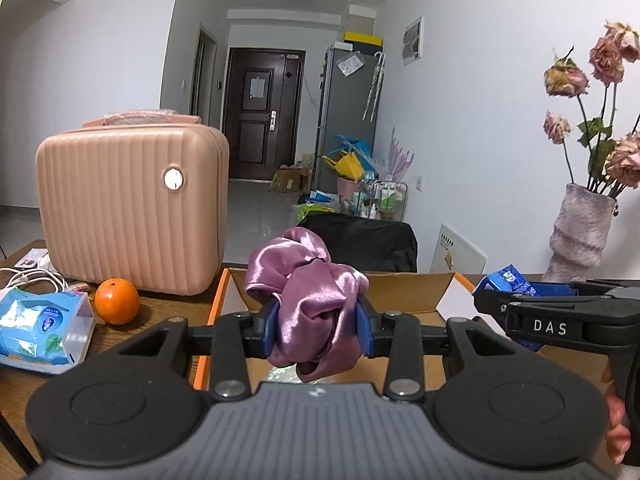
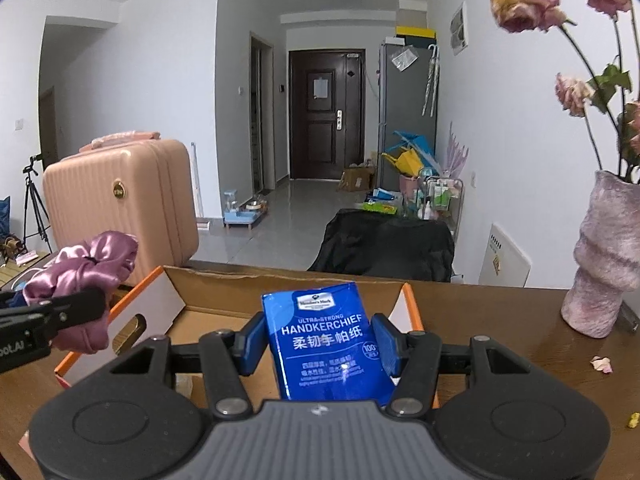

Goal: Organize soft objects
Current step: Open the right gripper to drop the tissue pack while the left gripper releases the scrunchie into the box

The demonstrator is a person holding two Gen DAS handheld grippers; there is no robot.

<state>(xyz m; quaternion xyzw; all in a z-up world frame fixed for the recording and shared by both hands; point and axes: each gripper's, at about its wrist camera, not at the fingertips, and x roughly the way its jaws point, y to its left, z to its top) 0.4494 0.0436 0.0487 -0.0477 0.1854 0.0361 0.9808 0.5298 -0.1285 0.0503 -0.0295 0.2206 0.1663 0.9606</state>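
Observation:
My left gripper [image 1: 318,330] is shut on a bunched purple satin scrunchie [image 1: 310,292], held over the open cardboard box [image 1: 404,294] with orange edges. In the right wrist view the same scrunchie [image 2: 86,268] hangs at the left over the box's left flap [image 2: 148,312]. My right gripper [image 2: 320,346] is shut on a blue handkerchief tissue pack [image 2: 326,344], upright above the box [image 2: 224,286]. From the left wrist view that pack [image 1: 516,286] and the right gripper's black body sit at the right.
A pink ribbed case [image 1: 132,204] stands left of the box, with an orange [image 1: 117,301] and a pack of wet wipes [image 1: 40,330] in front of it. A fuzzy vase with dried roses [image 2: 604,256] stands on the wooden table [image 2: 508,344] at the right. A black-covered chair [image 2: 386,246] is behind.

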